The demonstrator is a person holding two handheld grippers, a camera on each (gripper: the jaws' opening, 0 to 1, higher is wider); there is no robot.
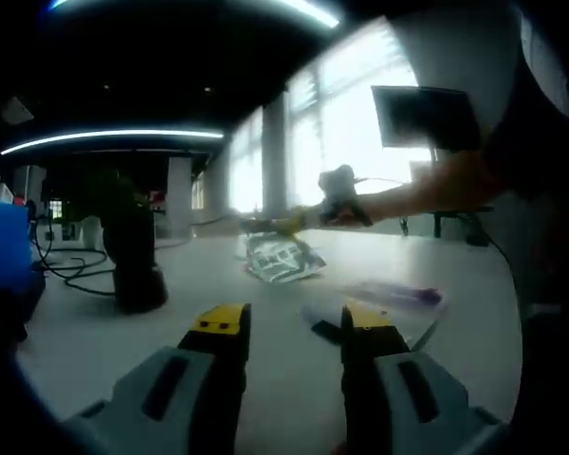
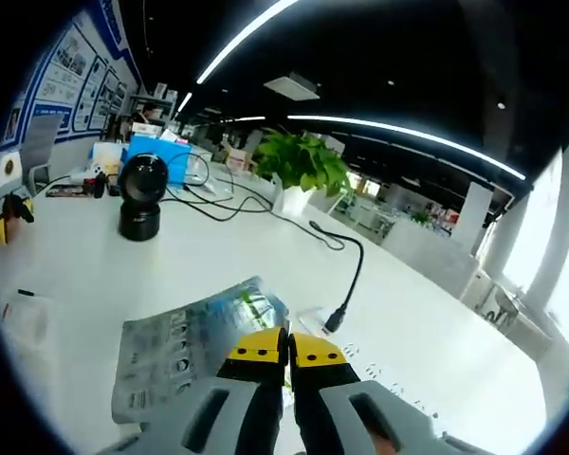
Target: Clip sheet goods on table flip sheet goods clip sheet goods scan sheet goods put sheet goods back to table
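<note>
A silver printed sheet pack (image 2: 185, 355) hangs a little above the white table (image 2: 171, 265), and my right gripper (image 2: 286, 351) is shut on its near edge. In the left gripper view that same pack (image 1: 282, 257) dangles tilted over the table's middle, held by the right gripper (image 1: 270, 227), which reaches in from the right with a person's arm behind it. My left gripper (image 1: 292, 320) stands open low over the table (image 1: 190, 284), nothing between its yellow-tipped fingers. It is well short of the pack.
A clear bag with purple contents (image 1: 398, 296) lies right of the left gripper. A black round scanner (image 2: 140, 201) (image 1: 133, 261) stands on the table, with a blue box (image 2: 156, 152), a potted plant (image 2: 303, 161) and a black cable (image 2: 346, 275) beyond. Another clear bag (image 2: 24, 318) lies at the left.
</note>
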